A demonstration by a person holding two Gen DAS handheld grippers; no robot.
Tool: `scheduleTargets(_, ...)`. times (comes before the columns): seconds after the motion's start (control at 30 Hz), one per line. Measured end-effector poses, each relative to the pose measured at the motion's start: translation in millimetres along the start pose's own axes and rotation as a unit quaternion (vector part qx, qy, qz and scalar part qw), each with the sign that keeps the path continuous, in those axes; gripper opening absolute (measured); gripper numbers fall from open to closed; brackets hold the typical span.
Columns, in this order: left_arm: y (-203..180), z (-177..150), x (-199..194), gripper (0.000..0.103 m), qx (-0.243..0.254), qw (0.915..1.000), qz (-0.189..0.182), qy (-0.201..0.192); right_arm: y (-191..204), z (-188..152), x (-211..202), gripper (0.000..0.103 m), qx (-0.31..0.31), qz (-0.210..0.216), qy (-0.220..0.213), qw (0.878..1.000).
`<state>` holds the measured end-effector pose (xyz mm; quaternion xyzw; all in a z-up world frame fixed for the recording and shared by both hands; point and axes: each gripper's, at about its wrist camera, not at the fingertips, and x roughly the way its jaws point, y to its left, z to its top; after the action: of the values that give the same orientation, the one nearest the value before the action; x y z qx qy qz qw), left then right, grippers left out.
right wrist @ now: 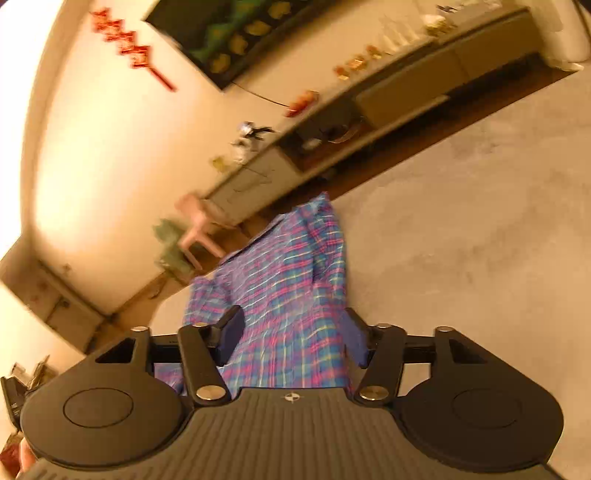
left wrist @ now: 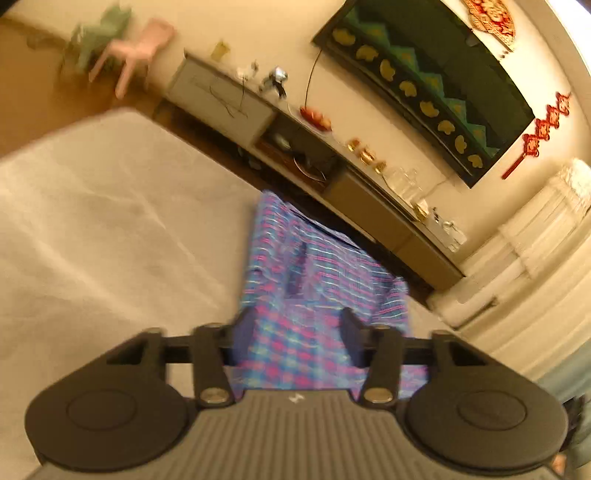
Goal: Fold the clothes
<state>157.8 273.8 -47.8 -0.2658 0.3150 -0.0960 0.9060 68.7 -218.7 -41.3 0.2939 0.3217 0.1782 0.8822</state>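
Both claws, left claw (left wrist: 297,332) and right claw (right wrist: 293,332), stand wide with plaid shirt (left wrist: 314,273) cloth between the fingers, not pinched (frames blurred), shirt draped over the grey bed (left wrist: 92,221); risk: cloth slips out, fold collapses.

Warm-lit living room, cream walls, brown wooden floor.

Along the wall, a long low cabinet (left wrist: 332,173) cluttered with small ornaments; above it at 1 o'clock, a dark wall-mounted screen (left wrist: 424,74) showing green and yellow shapes. Red knot hanging (left wrist: 543,129) at 2 o'clock beside it. Pink plastic chair (left wrist: 136,51) and a green one (left wrist: 99,33) at 11 o'clock. Pale curtains (left wrist: 535,236) at 3 o'clock. Beige covered surface (left wrist: 92,221) filling the foreground.
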Motion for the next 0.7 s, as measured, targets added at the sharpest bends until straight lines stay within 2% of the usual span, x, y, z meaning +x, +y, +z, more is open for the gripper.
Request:
scheduleTargets(0.07, -16, -13, 5, 0.054, 0.059, 0.9977, -0.012, 0.03, 18, -11, -8, 0.066, -0.066, 0.015, 0.028, 0.997)
scheduleTargets(0.13, -23, -33, 9, 0.054, 0.114, 0.9918, 0.033, 0.047, 41, -31, -11, 0.066, -0.147, 0.037, 0.069, 0.986)
scheduleTargets(0.2, -28, -54, 12, 0.054, 0.166, 0.9803, 0.087, 0.062, 59, -55, -7, 0.066, -0.218, 0.025, 0.098, 0.971)
scheduleTargets(0.23, -26, -58, 12, 0.054, 0.171, 0.9777, 0.1, 0.069, 62, -62, -7, 0.066, -0.245, 0.015, 0.101, 0.964)
scheduleTargets(0.33, -21, -63, -2, 0.057, 0.168, 0.9786, 0.094, 0.071, 69, -81, -9, 0.066, -0.326, -0.013, 0.104, 0.939)
scheduleTargets(0.43, -17, -70, -11, 0.081, 0.18, 0.9772, 0.079, 0.08, 77, -99, -10, 0.085, -0.405, -0.041, 0.105, 0.907)
scheduleTargets(0.47, -18, -74, -5, 0.086, 0.188, 0.9752, 0.075, 0.09, 79, -105, -11, 0.086, -0.43, -0.05, 0.106, 0.895)
scheduleTargets(0.5, -18, -79, 1, 0.086, 0.196, 0.973, 0.071, 0.1, 84, -112, -8, 0.086, -0.457, -0.057, 0.102, 0.882)
scheduleTargets(0.53, -19, -83, 7, 0.085, 0.204, 0.9704, 0.072, 0.107, 86, -116, -5, 0.084, -0.471, -0.066, 0.099, 0.874)
scheduleTargets(0.57, -21, -88, 13, 0.079, 0.217, 0.9675, 0.073, 0.108, 88, -119, -2, 0.079, -0.476, -0.071, 0.098, 0.871)
scheduleTargets(0.6, -23, -92, 20, 0.059, 0.23, 0.9643, 0.074, 0.107, 89, -120, 5, 0.072, -0.475, -0.073, 0.105, 0.871)
scheduleTargets(0.63, -24, -95, 27, 0.039, 0.246, 0.9602, 0.076, 0.109, 89, -120, 13, 0.051, -0.473, -0.075, 0.113, 0.871)
scheduleTargets(0.67, -24, -96, 30, 0.007, 0.254, 0.9575, 0.081, 0.111, 89, -119, 18, 0.04, -0.472, -0.077, 0.121, 0.87)
scheduleTargets(0.7, -22, -94, 29, 0.004, 0.254, 0.9574, 0.084, 0.109, 88, -116, 21, 0.034, -0.471, -0.08, 0.128, 0.869)
